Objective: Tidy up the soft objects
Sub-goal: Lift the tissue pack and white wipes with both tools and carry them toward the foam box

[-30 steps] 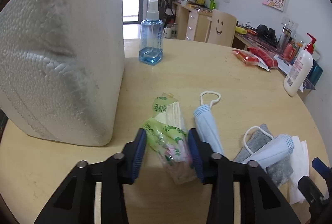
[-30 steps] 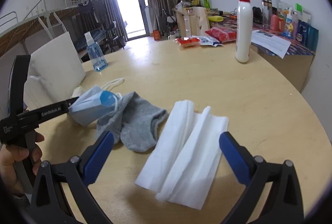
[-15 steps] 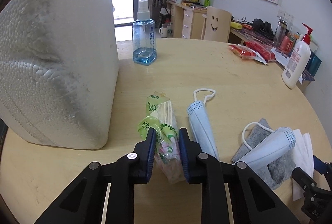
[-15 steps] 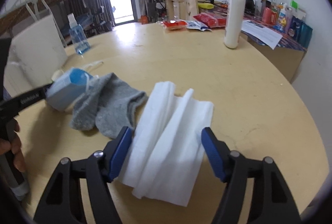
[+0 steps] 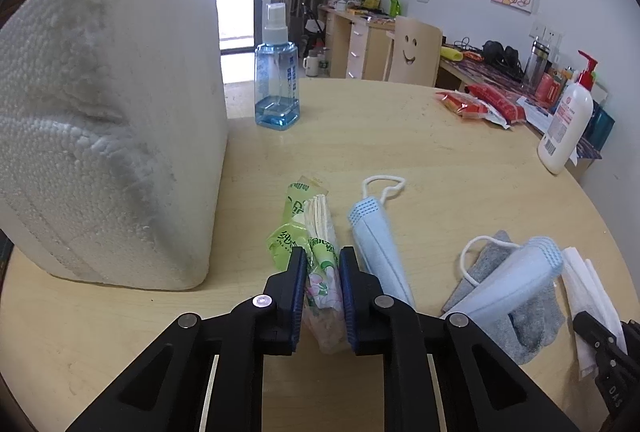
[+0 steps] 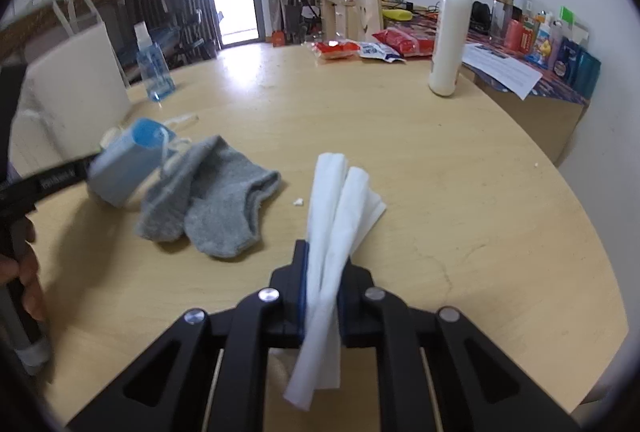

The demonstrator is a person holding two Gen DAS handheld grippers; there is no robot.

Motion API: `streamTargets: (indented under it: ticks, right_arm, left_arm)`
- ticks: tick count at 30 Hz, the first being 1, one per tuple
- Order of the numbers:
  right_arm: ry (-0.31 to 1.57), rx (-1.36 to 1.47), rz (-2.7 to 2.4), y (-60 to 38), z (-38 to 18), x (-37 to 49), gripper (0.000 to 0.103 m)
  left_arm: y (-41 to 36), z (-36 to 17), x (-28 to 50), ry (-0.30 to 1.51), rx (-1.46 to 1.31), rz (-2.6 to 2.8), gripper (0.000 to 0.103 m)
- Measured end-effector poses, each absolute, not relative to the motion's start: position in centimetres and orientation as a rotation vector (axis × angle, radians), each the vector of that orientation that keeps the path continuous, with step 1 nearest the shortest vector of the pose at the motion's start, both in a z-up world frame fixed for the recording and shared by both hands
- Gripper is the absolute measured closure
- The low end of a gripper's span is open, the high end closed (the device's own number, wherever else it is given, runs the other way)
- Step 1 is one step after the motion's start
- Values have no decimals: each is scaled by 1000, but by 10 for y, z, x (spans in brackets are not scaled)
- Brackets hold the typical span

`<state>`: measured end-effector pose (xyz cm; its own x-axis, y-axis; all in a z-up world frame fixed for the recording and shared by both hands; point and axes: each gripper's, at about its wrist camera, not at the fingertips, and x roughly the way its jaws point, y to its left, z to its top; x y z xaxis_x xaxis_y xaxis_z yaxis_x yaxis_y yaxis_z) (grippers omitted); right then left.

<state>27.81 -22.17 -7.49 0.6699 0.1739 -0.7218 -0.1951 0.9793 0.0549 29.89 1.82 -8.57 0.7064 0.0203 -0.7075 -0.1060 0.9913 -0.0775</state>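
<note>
The tissue packet [image 5: 320, 272] on the bench [image 5: 420, 160] is being squeezed as the left gripper [image 5: 322, 296] closes; the white tissue [image 6: 332, 232] is pinched by the right gripper [image 6: 322, 288]. Thin plies could be torn if lifted sharply.

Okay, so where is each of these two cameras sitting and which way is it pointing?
Left wrist: on the left gripper, looking down across the round table; its jaws are closing on the tissue pack, foam block beside it.
Right wrist: on the right gripper, shut on the white tissue; a hand shows at the left edge.
Shared: grey socks, blue mask, spray bottle, lotion bottle.
</note>
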Motion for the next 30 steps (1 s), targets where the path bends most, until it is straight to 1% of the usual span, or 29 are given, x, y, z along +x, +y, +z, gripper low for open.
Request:
streamTargets:
  ticks: [21,30]
  right_arm:
    - [711,0,214,-223,-52,266,89]
    - [617,-1,216,-225,-26,247,89]
  left_arm:
    - [10,-51,269,623,-68,40,85]
    - [7,-21,239,523,-51,11,85]
